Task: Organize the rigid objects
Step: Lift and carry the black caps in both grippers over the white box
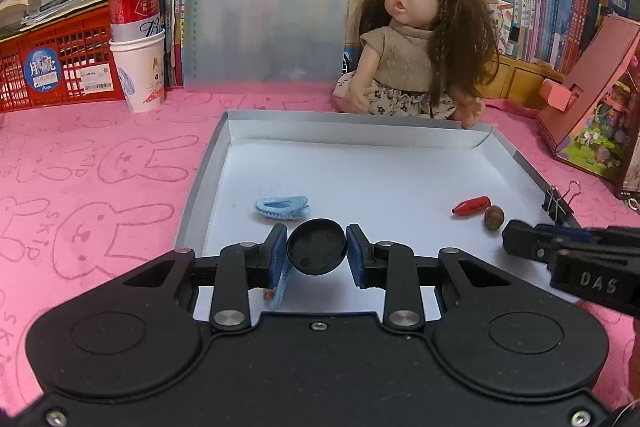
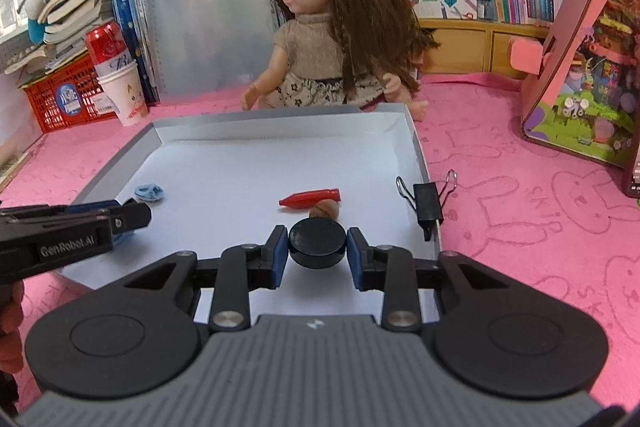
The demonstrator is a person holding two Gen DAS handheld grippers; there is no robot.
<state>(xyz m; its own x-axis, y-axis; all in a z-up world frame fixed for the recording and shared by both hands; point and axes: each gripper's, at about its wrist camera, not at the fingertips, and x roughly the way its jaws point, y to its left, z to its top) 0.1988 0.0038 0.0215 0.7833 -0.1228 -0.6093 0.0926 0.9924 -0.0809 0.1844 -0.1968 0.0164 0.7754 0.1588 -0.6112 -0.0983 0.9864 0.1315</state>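
My left gripper (image 1: 316,247) is shut on a black round disc (image 1: 316,251), held on edge with its dimpled face toward the camera, low over the near end of a shallow white tray (image 1: 208,167). My right gripper (image 2: 317,243) is shut on a second black disc (image 2: 317,241), held flat above the same tray (image 2: 418,143). In the tray lie a pale blue hair clip (image 1: 282,207) (image 2: 149,193), a red cone-shaped piece (image 1: 471,205) (image 2: 310,198) and a brown nut (image 1: 494,217) (image 2: 325,209). A pale blue ribbed piece (image 1: 280,287) shows under my left finger.
A black binder clip (image 2: 428,203) (image 1: 558,201) grips the tray's right rim. A doll (image 1: 416,39) sits behind the tray. A red can in a paper cup (image 1: 138,39) and a red crate (image 1: 52,67) stand at the back left, and a pink toy box (image 2: 580,67) at the right.
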